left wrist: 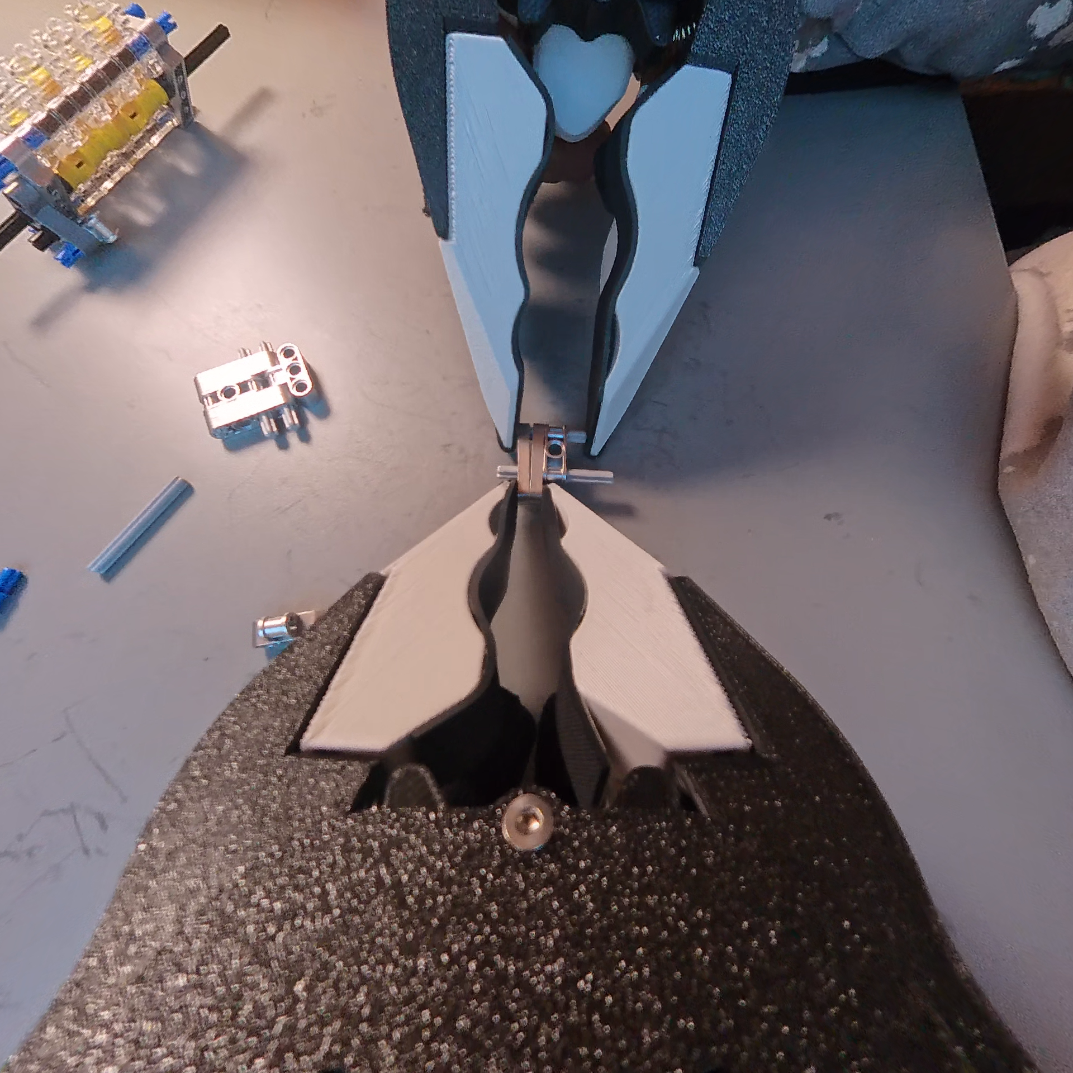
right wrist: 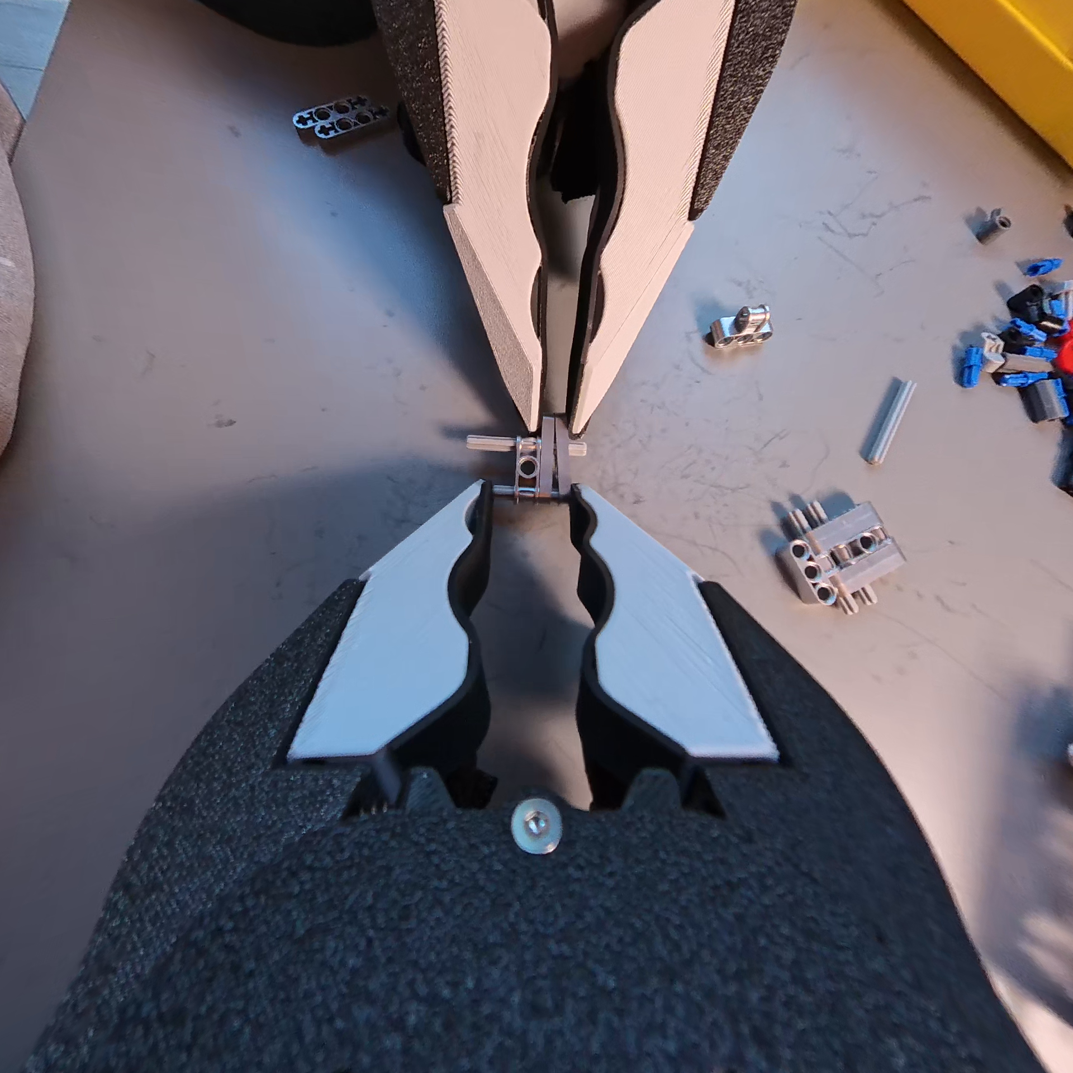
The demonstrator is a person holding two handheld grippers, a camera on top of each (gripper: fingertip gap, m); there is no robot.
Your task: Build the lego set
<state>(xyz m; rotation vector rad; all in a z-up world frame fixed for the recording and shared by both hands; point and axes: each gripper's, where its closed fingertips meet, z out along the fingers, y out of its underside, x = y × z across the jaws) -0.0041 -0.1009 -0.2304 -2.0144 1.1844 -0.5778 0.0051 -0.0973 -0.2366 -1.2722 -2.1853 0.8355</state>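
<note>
Between both grippers, small grey pinned assembly (left wrist: 537, 461), left gripper (left wrist: 529, 493) pinching it

Grey beam block (left wrist: 255, 390), grey axle (left wrist: 139, 527), yellow-and-clear brick assembly (left wrist: 93, 128), loose-parts pile (right wrist: 1028, 360) on grey table (left wrist: 348, 290).

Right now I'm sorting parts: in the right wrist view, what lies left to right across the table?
Black beams → held small assembly → grey connector → grey block → grey axle → parts pile.

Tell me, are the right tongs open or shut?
Shut on the small grey assembly: the right tongs have fingertips at both ends of its lower pin, though a gap remains between them.
</note>
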